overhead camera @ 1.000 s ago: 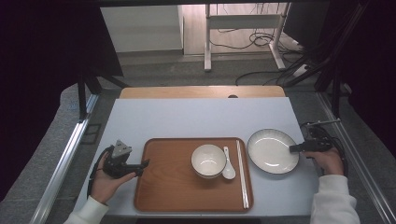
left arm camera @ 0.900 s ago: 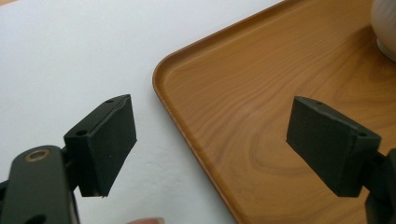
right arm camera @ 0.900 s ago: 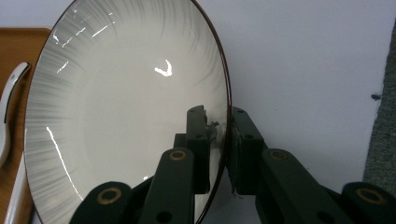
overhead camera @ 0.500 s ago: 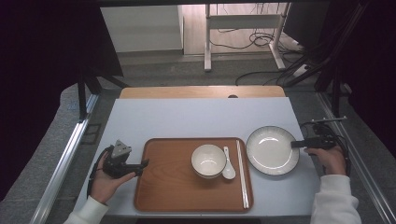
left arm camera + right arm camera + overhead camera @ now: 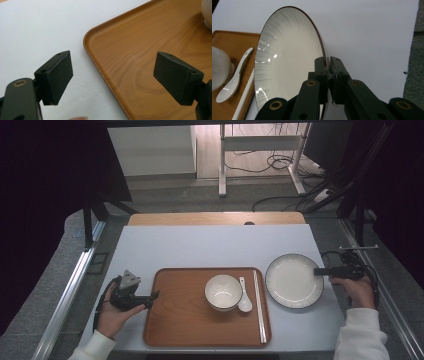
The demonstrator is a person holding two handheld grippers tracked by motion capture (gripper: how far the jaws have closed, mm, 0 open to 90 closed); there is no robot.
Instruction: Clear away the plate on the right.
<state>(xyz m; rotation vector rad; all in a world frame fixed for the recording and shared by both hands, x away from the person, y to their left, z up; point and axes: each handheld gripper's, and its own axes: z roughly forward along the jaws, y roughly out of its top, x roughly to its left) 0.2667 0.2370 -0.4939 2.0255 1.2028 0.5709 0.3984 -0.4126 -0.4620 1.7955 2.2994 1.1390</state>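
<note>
A white plate with a dark rim (image 5: 292,282) (image 5: 287,62) lies on the table just right of the wooden tray (image 5: 180,320) (image 5: 140,50). My right gripper (image 5: 317,270) (image 5: 328,62) has just been closing and is shut on the plate's right rim, which sits pinched between the pads. My left gripper (image 5: 152,296) (image 5: 122,75) is open, level with the tray's left edge; one jaw is over the white table and the other over the tray, with nothing between them.
On the tray stand a white bowl (image 5: 223,292) (image 5: 219,67), a white spoon (image 5: 244,297) (image 5: 234,77) beside it, and a pair of chopsticks (image 5: 259,305) along the right side. The table's right edge runs close behind my right hand.
My right gripper has edged slightly away from me along the plate's rim. The plate, the tray and my left hand sit as before.
</note>
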